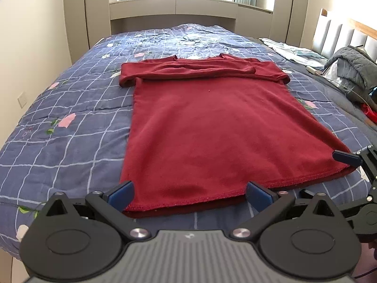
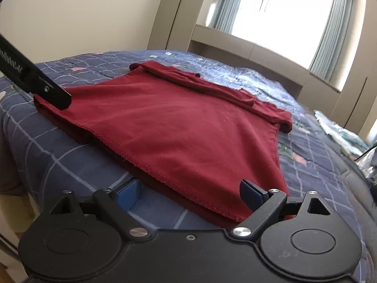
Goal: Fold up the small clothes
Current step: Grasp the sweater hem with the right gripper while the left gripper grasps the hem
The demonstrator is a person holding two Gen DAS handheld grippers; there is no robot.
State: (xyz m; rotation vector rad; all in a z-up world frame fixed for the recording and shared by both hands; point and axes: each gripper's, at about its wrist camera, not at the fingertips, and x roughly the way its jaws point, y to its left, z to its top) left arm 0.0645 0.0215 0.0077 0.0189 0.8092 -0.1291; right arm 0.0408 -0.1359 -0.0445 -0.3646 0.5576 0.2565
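- The bed carries a blue quilt with a white grid and pink flowers.
- A red garment lies flat mid-quilt, sleeves folded across its far end.
- A pale cloth and a grey padded jacket lie at the quilt's right edge.

The left tool tilts downward with its jaws spread wide, blue pads well apart and nothing pressed between them. The right tool also angles downward, rolled a little to one side, its jaws standing open, pads clear of any grip. The two tools sit near each other, side by side.
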